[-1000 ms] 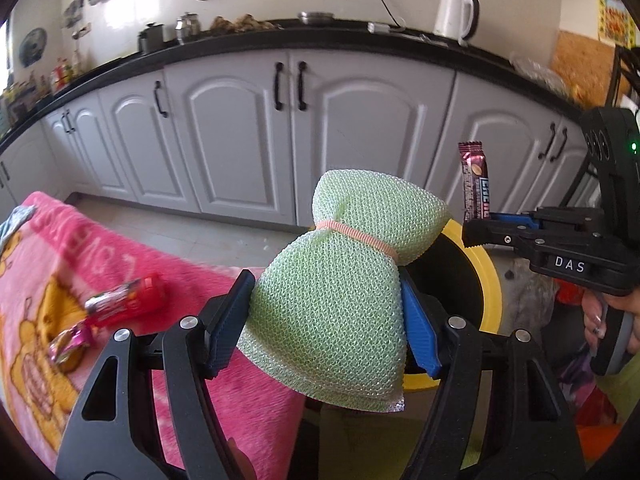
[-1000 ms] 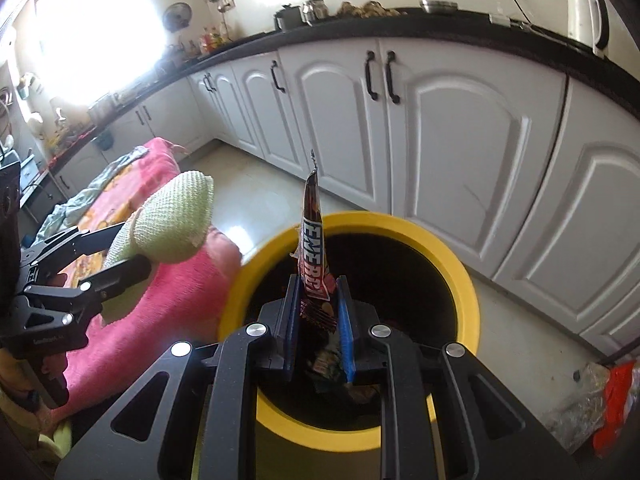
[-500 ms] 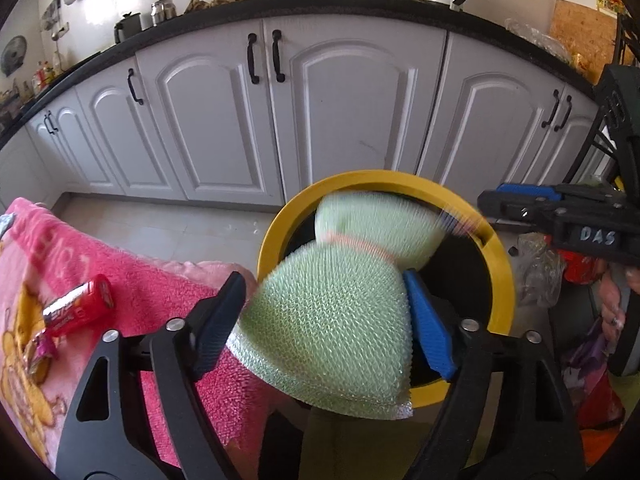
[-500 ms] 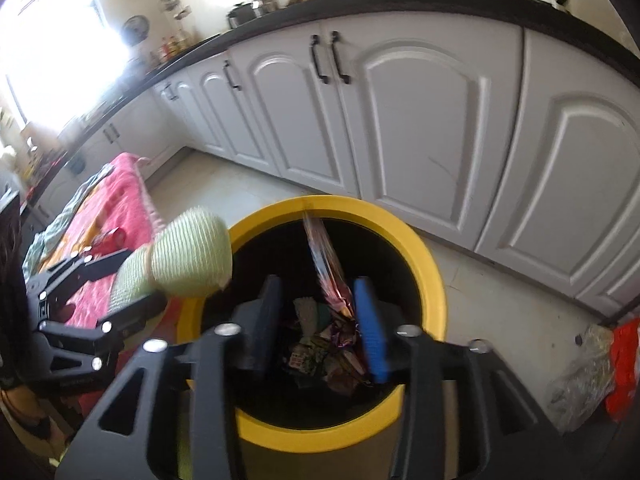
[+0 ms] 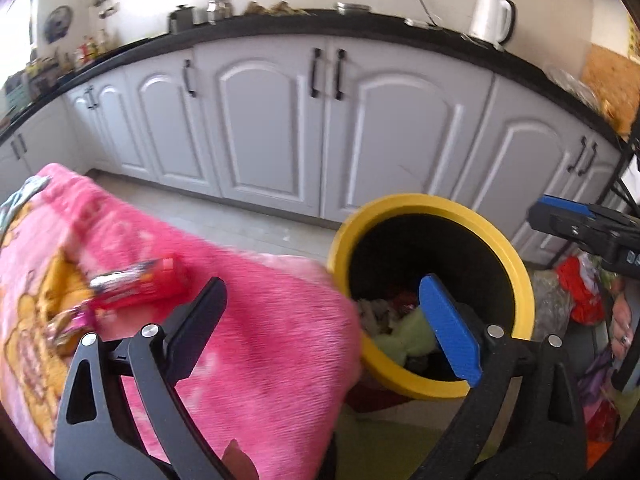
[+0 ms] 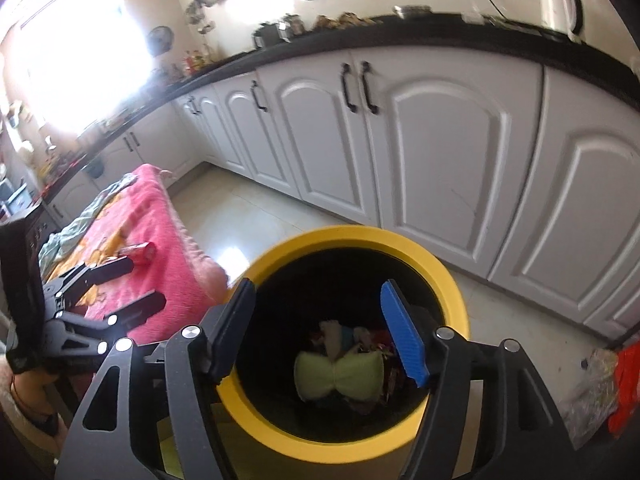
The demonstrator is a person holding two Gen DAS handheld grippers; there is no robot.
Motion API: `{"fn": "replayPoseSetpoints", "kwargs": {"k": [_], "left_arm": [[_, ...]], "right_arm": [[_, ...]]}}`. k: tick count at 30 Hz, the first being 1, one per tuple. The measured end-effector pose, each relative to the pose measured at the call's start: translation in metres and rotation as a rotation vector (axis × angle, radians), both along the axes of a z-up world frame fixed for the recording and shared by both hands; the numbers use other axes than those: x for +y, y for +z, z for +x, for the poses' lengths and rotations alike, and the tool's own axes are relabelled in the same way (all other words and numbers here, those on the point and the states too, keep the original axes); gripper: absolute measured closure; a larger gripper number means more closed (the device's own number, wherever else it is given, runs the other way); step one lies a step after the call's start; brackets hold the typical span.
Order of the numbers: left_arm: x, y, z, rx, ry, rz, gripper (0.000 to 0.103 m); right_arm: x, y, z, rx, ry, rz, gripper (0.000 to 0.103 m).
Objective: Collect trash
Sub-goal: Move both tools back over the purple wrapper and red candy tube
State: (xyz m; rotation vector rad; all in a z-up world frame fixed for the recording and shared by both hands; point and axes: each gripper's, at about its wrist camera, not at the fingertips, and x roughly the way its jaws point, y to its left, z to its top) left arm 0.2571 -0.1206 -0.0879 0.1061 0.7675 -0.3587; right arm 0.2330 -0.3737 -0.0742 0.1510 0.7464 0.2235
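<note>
Yellow rims the round bin (image 6: 448,276) that stands on the floor in front of the white cabinets (image 6: 440,152), and its black inside already holds a heap of rubbish. On top of that heap lies the pale green mesh scrubber (image 6: 339,374), pinched at its middle like a bow, with crumpled wrappers (image 6: 384,346) beside it.

The right gripper (image 6: 318,332) hangs over the mouth of the bin with its jaws opening; nothing is between them, only the view down onto the scrubber. The left gripper (image 5: 320,320) is to the left of the bin, partly over the pink blanket (image 5: 260,340), and its jaws are also opening, wide apart and with nothing held.

On the blanket, just beyond the left gripper's black finger, lies a red wrapper (image 5: 136,280), and a crumpled pink and gold one (image 5: 68,322) sits near it. A white kettle (image 5: 490,16) stands on the dark counter (image 5: 360,26) above the cabinets.
</note>
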Motion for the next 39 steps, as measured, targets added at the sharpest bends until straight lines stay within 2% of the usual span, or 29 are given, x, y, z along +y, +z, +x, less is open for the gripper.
{"fn": "replayPoseSetpoints", "kwargs": {"k": [8, 12, 15, 20, 30, 39], "left_arm": [[0.062, 0.019, -0.006, -0.046, 0.122, -0.045, 0.012], [0.085, 0.027, -0.008, -0.066, 0.164, -0.052, 0.011], [0.1, 0.03, -0.011, -0.08, 0.193, -0.059, 0.011], [0.126, 0.032, -0.014, -0.089, 0.236, -0.051, 0.011], [0.177, 0.024, -0.012, -0.069, 0.299, 0.008, 0.011], [0.211, 0.004, 0.001, -0.006, 0.257, 0.094, 0.011]], "right_arm": [[0.041, 0.022, -0.005, -0.069, 0.099, -0.051, 0.033], [0.06, 0.027, -0.008, -0.081, 0.139, -0.073, 0.031], [0.075, 0.031, -0.01, -0.098, 0.17, -0.092, 0.025], [0.098, 0.036, -0.012, -0.109, 0.226, -0.116, 0.025], [0.152, 0.04, -0.002, -0.112, 0.351, -0.159, 0.025], [0.212, 0.024, 0.035, -0.074, 0.489, -0.231, 0.024]]}}
